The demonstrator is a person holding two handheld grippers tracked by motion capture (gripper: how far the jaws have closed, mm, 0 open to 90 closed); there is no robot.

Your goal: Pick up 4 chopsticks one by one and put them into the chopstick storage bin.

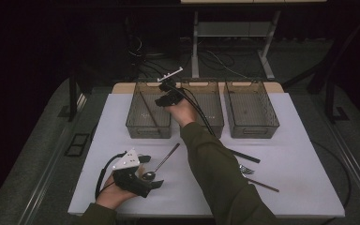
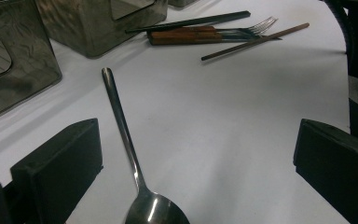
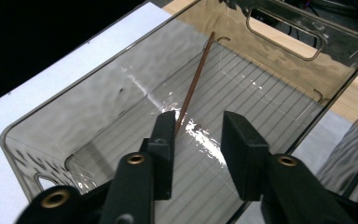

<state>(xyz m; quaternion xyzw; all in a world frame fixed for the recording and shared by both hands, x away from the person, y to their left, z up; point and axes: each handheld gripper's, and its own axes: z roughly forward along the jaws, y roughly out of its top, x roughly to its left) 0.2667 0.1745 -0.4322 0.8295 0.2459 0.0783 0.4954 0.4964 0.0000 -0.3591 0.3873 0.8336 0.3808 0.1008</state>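
The right gripper (image 3: 198, 135) hangs part-open over the left bin (image 3: 121, 88), empty; a chopstick (image 3: 196, 79) lies inside. The left gripper (image 2: 196, 158) stands wide astride the spoon (image 2: 135, 177).

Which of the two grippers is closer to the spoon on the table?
The left gripper: its open jaws straddle the spoon. The right gripper is far off, over the left bin.

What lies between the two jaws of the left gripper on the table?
The spoon: in the left gripper view its bowl and handle lie on the white table between the open jaws, touched by neither.
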